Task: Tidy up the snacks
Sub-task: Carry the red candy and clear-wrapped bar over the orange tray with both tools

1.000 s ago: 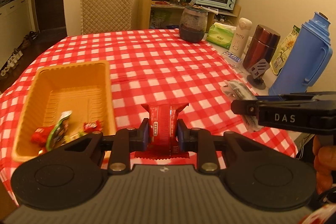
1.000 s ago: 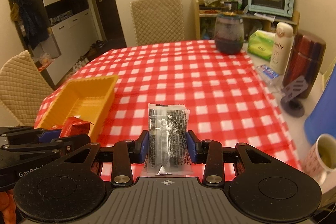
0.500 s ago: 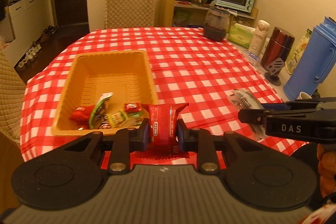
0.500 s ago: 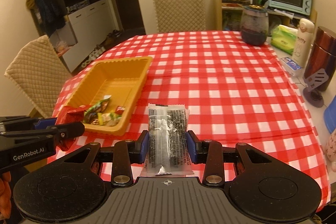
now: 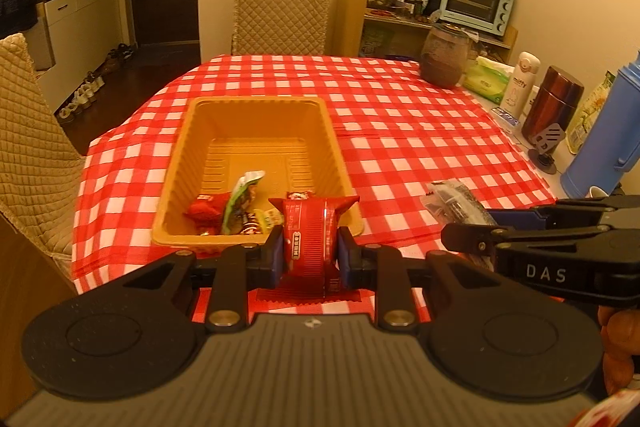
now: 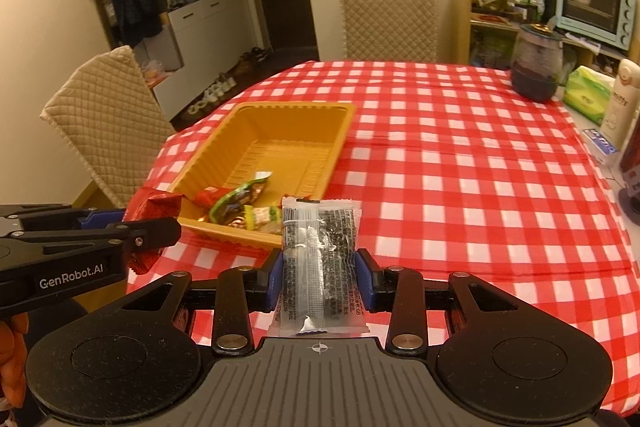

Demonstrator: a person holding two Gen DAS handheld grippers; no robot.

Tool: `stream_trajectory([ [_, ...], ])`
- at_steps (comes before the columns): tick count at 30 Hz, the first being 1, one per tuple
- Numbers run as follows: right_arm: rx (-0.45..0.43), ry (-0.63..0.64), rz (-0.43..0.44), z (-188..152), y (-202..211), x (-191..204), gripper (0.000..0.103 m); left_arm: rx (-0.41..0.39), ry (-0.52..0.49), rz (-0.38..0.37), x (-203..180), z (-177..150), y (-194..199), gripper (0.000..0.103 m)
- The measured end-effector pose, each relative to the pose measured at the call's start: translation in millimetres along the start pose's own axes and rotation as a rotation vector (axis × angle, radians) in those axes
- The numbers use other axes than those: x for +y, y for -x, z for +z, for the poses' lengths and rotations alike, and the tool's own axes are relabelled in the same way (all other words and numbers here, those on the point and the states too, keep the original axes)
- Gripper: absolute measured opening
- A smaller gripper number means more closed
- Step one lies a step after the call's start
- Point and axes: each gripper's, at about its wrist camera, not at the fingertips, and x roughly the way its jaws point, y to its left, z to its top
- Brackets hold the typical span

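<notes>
My left gripper [image 5: 311,255] is shut on a red snack packet [image 5: 310,233], held in the air just before the near rim of the yellow tray [image 5: 256,107]. My right gripper [image 6: 319,273] is shut on a clear packet with dark contents [image 6: 318,259], also raised, right of the tray's near end [image 6: 240,237]. The tray holds several small wrapped snacks [image 5: 230,205] at its near end; they also show in the right wrist view [image 6: 240,203]. Each gripper shows in the other's view: the right one [image 5: 472,223] with its packet, the left one [image 6: 160,223] with the red packet.
The table has a red checked cloth [image 5: 400,131]. At its right edge stand a dark jar [image 5: 444,59], a tissue pack [image 5: 490,81], a white bottle [image 5: 522,83], a brown flask [image 5: 552,99] and a blue jug [image 5: 608,139]. Quilted chairs stand behind [image 5: 280,11] and left [image 6: 104,119].
Both grippers have pulled back toward the near table edge and risen, each keeping its packet. The tray now lies straight ahead of the left gripper, and more of the table shows.
</notes>
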Motion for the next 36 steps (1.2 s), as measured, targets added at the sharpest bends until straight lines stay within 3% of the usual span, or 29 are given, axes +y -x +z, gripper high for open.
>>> stream_trajectory([
  [20,0.012,0.044,0.039,15,-30,24,0.038,-0.007,0.046,0.043,42,12,-7,0.024],
  [36,0.024,0.054,0.054,33,-68,31,0.038,0.007,0.061,0.039,68,30,-38,0.024],
])
